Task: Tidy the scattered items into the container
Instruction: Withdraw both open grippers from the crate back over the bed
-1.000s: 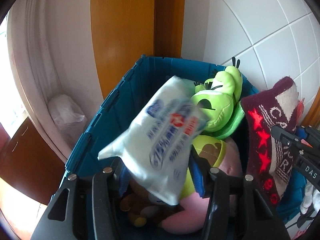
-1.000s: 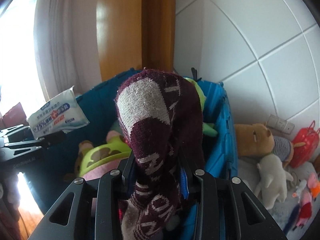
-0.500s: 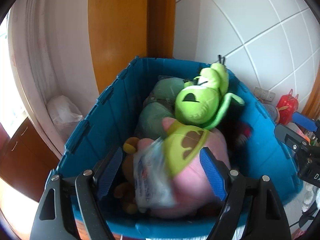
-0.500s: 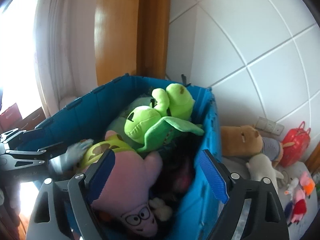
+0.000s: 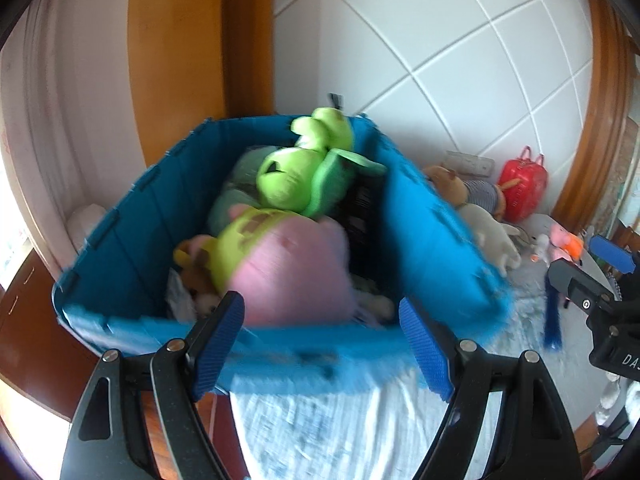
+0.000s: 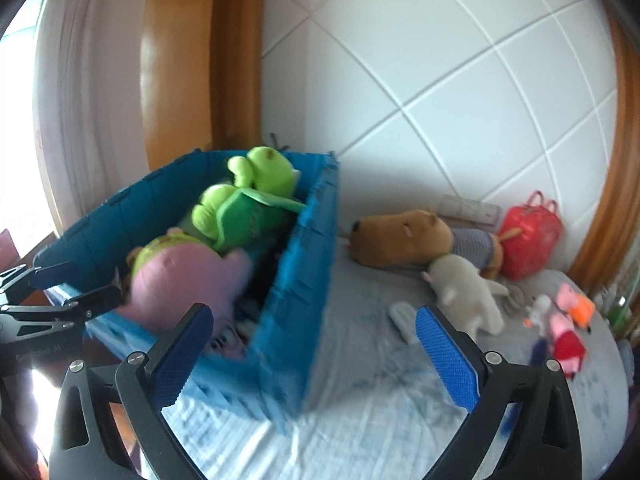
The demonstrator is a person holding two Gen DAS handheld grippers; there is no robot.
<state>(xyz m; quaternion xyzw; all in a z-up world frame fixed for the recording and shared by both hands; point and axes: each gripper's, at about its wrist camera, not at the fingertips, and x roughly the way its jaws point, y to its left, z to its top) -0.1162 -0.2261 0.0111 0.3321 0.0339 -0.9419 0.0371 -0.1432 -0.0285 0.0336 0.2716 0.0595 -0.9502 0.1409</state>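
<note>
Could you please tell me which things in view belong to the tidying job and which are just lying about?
Job:
blue crate
brown bear plush
white plush
pink pig toys
left tongs and right tongs, both open

Lying about:
red bag
wall socket

We see a blue crate (image 6: pixel 304 280) holding a lime-green plush (image 5: pixel 288 180) and a pink one (image 5: pixel 296 272); outside, a brown bear (image 6: pixel 400 236) in stripes, and a red bag (image 6: pixel 528 240).
</note>
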